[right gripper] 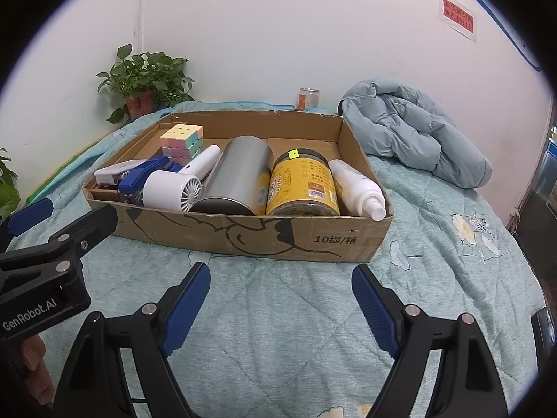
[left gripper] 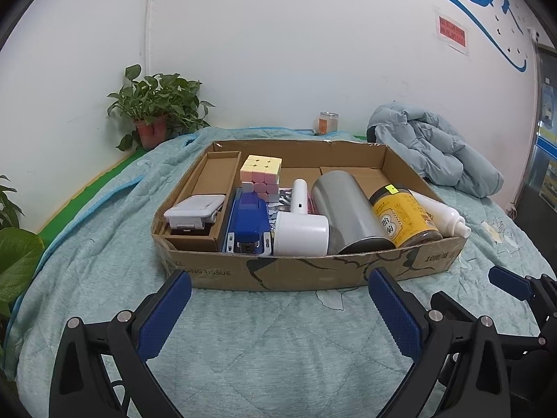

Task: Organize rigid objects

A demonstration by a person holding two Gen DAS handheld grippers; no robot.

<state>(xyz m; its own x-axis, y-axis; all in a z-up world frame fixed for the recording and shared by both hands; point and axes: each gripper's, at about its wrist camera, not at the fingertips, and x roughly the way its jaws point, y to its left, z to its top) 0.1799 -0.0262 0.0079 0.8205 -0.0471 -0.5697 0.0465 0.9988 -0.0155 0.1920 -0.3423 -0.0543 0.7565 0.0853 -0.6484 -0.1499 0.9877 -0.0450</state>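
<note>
A shallow cardboard box sits on a teal quilt. It holds a pastel cube, a grey case, a blue stapler, a white handheld fan, a silver can, a yellow jar and a white bottle. My left gripper is open and empty in front of the box. My right gripper is open and empty, to its right.
A potted plant stands at the back left by the wall. A small glass jar stands behind the box. A crumpled light-blue jacket lies at the back right. Leaves show at the left edge.
</note>
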